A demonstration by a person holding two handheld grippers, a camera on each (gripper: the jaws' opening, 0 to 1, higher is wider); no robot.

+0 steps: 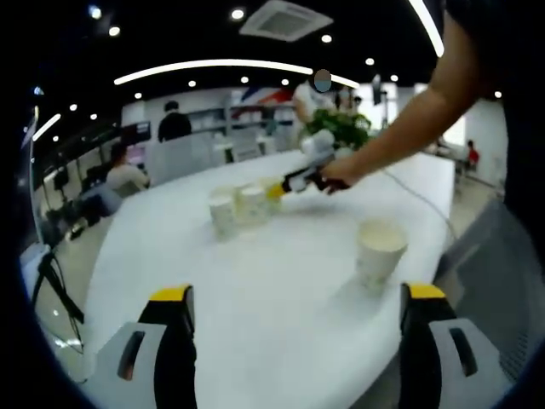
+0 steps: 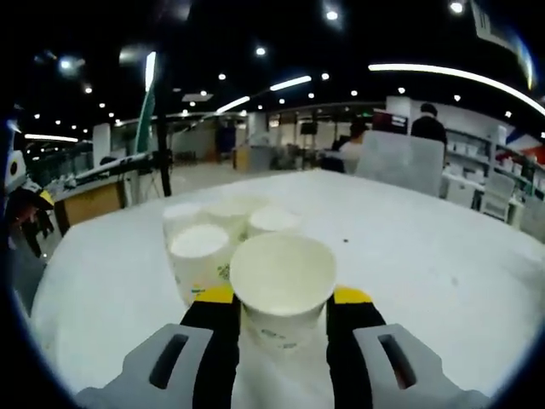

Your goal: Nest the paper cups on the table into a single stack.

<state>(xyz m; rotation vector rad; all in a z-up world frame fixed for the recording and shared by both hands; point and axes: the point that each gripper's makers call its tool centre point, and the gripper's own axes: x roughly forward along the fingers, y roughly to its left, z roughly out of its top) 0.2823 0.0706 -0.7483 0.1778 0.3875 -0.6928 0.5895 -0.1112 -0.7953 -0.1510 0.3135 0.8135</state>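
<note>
Pinching a paper cup (image 2: 282, 288) by its lower wall, the right tongs (image 2: 281, 319) hold it just in front of a cluster of cups (image 2: 223, 234) standing together toward the middle of the white counter (image 2: 426, 256) — thin, light and easily crushed, such a cup is best squeezed gently below the rim. The left tongs (image 1: 298, 328) hang spread and empty above the counter's near edge, with a lone cup (image 1: 380, 252) standing ahead of them, nearer the right edge. Beyond the far edge stand a green plant (image 1: 341, 128), office chairs and seated people — none of it appears to block the cluster.
</note>
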